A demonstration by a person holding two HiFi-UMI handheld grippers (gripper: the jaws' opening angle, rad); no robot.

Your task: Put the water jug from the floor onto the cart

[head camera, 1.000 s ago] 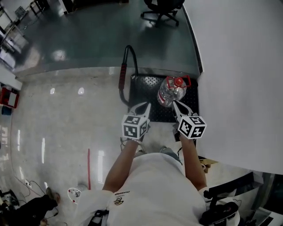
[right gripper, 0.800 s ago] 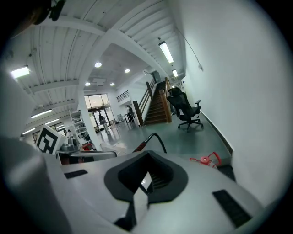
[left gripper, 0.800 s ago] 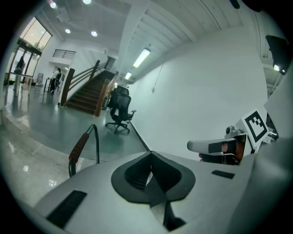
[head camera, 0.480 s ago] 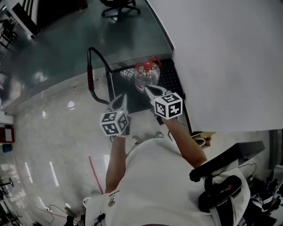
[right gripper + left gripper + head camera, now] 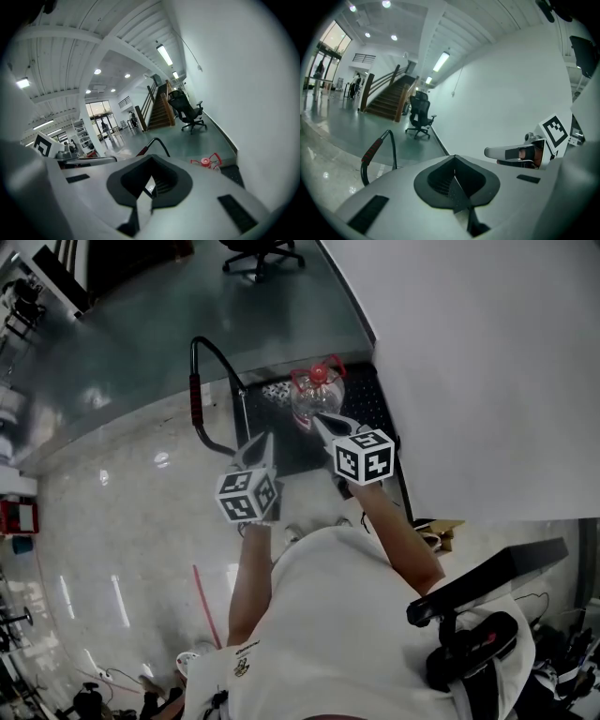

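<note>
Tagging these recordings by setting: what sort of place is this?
Probably the open hall of an office or lab building: a wide staircase, a rolling office chair, and glass doors at the far end.

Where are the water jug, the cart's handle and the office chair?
water jug (image 5: 315, 401): head view, clear body.
cart handle (image 5: 195, 399): head view, red grip.
office chair (image 5: 421, 104): left gripper view, backrest.
</note>
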